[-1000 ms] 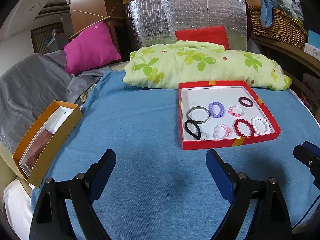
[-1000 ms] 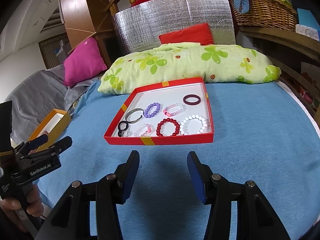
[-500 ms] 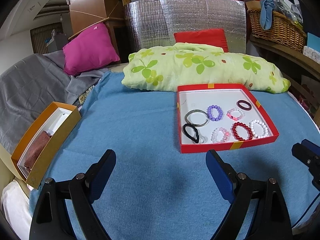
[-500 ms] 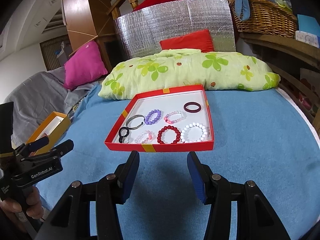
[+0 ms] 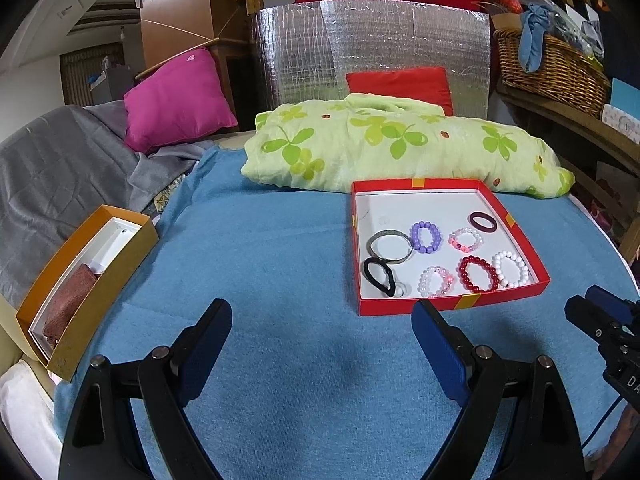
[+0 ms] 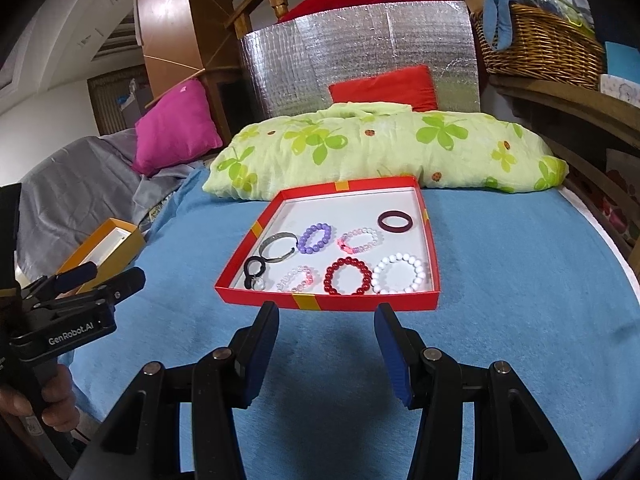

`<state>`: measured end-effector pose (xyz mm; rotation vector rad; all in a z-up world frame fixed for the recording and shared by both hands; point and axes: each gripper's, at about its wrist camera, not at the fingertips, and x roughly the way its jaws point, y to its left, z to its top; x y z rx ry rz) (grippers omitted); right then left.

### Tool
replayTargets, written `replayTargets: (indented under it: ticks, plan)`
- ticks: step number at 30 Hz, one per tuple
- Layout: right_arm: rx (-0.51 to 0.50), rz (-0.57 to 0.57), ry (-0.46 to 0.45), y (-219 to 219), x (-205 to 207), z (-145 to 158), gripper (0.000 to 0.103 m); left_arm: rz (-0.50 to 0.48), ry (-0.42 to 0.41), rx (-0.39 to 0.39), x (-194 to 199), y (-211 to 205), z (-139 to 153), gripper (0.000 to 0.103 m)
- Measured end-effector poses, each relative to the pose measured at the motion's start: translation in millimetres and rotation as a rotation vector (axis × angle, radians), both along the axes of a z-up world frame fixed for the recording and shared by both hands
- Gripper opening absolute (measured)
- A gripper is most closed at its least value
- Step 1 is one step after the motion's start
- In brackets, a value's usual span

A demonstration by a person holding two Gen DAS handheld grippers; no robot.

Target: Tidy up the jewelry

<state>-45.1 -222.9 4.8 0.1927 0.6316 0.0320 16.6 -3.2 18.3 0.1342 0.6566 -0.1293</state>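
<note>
A red tray with a white floor lies on the blue cloth. It holds several bracelets: a silver bangle, a black hair tie, purple beads, red beads, white beads and a dark maroon ring. My left gripper is open and empty, just short of the tray's near left corner. My right gripper is open and empty, right at the tray's front wall.
An orange box with a brown cloth inside lies at the left edge of the bed. A green floral pillow lies behind the tray. A wicker basket stands on a shelf at the right. Grey blanket and pink cushion are at the far left.
Both grippers have drawn back and lifted slightly, so the tray sits a little lower and farther in both views. Neither gripper's opening has changed.
</note>
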Motion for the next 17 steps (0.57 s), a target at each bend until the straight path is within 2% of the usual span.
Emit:
replayTargets:
  ticks: [13,17]
  plan:
    - [-0.02,0.013,-0.024,6.0,-4.9,3.9,0.054,-0.012,-0.032,-0.005,-10.3,3.6,6.9,0.092]
    - [-0.037,0.002,-0.032,2.0,-9.2,6.1,0.054,-0.006,-0.073,0.014,-13.5,4.8,6.9,0.092]
